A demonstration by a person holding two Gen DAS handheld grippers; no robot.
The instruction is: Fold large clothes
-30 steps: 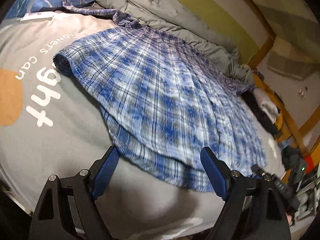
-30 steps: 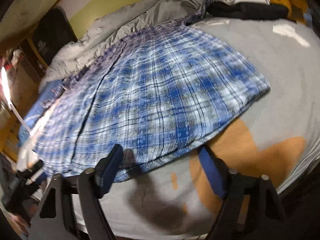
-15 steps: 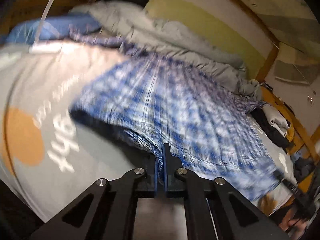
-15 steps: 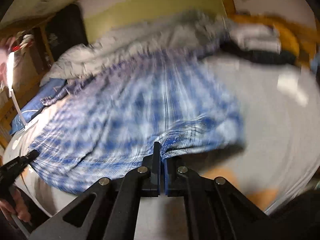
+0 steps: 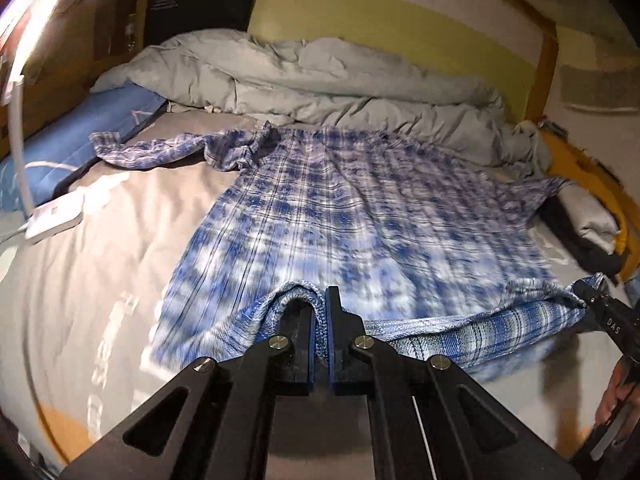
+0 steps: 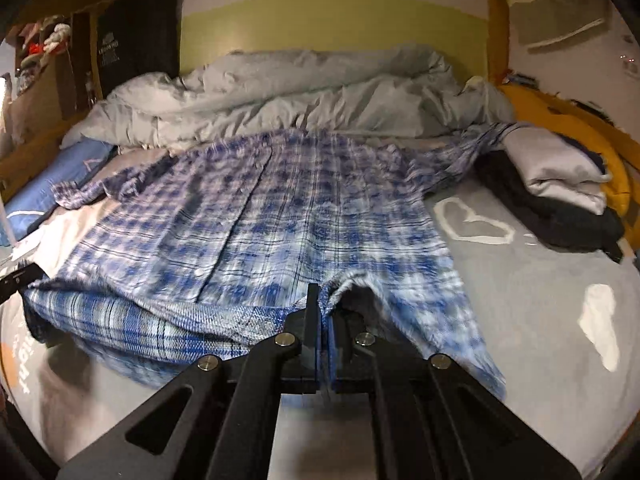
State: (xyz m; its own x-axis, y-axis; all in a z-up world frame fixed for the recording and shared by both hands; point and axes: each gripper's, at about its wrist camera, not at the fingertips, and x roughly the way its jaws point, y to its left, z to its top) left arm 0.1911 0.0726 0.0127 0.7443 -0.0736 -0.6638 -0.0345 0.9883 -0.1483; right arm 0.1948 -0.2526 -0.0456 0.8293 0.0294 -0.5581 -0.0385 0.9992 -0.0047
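A blue and white plaid shirt (image 5: 360, 208) (image 6: 280, 208) lies spread on the grey bedsheet, sleeves trailing toward the far corners. My left gripper (image 5: 319, 304) is shut on the shirt's near hem, a fold of cloth pinched between its blue pads. My right gripper (image 6: 324, 300) is shut on the same hem further right. The hem between them is lifted off the sheet and hangs in a band. The right gripper's tip (image 5: 600, 304) shows at the right edge of the left wrist view, the left gripper's tip (image 6: 16, 280) at the left edge of the right wrist view.
A crumpled grey duvet (image 5: 340, 76) (image 6: 300, 92) lies along the far side against the wall. A blue pillow (image 5: 80, 140) and a white device with a cable (image 5: 52, 220) sit at the left. Folded clothes (image 6: 560, 184) are stacked at the right.
Both grippers went from open around the near hem to shut on it, then rose and pulled the hem up off the sheet. More of the wall and duvet shows now.
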